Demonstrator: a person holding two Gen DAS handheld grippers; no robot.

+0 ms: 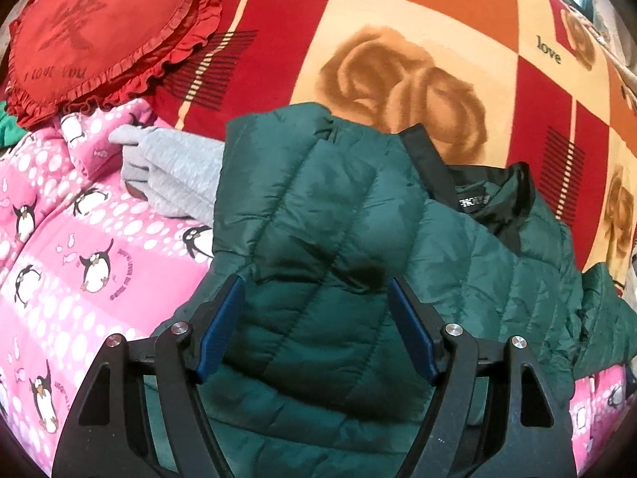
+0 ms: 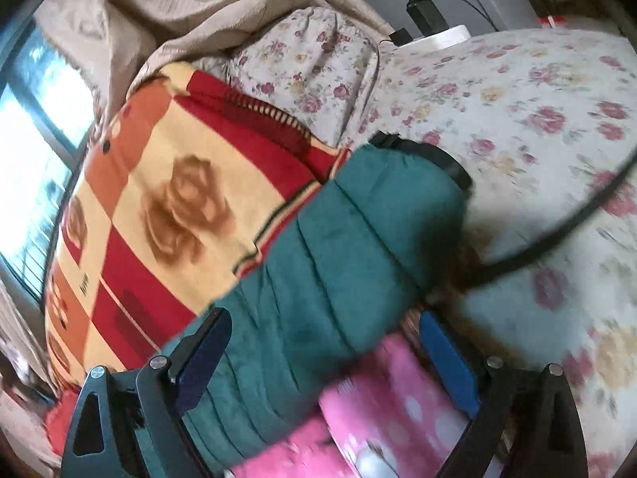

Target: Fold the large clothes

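**Both grippers spread wide, nothing pinched**

We see our left gripper [image 1: 316, 326] angled downward, its blue pads [image 1: 221, 328] standing well apart and pressing on nothing. Our right gripper [image 2: 328, 362] is likewise spread, pads clear on either side (its view is smeared with blur and tilted to one side). No hand or sleeve shows in either view.
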